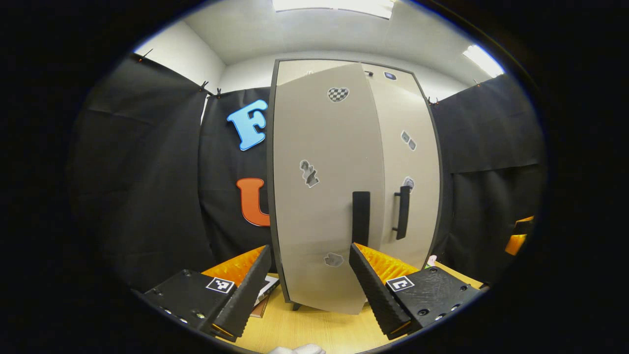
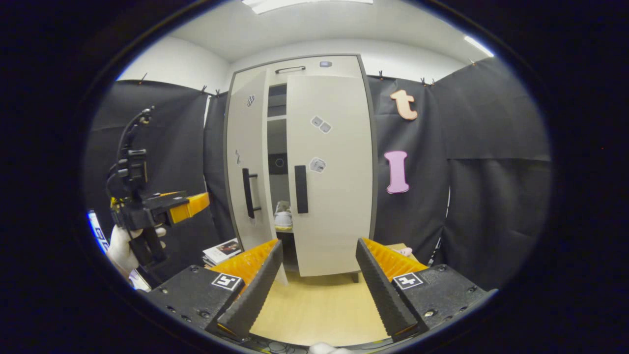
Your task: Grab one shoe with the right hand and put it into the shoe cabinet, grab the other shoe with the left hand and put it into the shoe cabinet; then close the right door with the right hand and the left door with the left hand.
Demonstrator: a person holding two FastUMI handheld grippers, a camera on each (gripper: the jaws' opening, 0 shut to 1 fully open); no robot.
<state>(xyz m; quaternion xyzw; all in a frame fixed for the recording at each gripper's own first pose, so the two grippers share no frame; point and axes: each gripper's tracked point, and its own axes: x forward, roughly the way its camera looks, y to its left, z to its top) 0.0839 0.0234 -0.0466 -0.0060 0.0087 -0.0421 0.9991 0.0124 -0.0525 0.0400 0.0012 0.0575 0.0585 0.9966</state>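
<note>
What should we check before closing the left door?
1. Shoe inside cabinet: ok, one seen through the gap; the second, cannot tell.
2. Right door closed: ok, looks flush.
3. Left door closed: not ok, ajar.
4. Left tongs open, empty: ok.
5. Right tongs clear of doors: ok, open, held back.
6. Left tongs touching left door: cannot tell.

Your beige shoe cabinet (image 2: 327,162) stands upright with its right door (image 2: 329,177) shut, its left door (image 2: 248,162) ajar, and a white shoe (image 2: 283,215) on a shelf inside.
</note>
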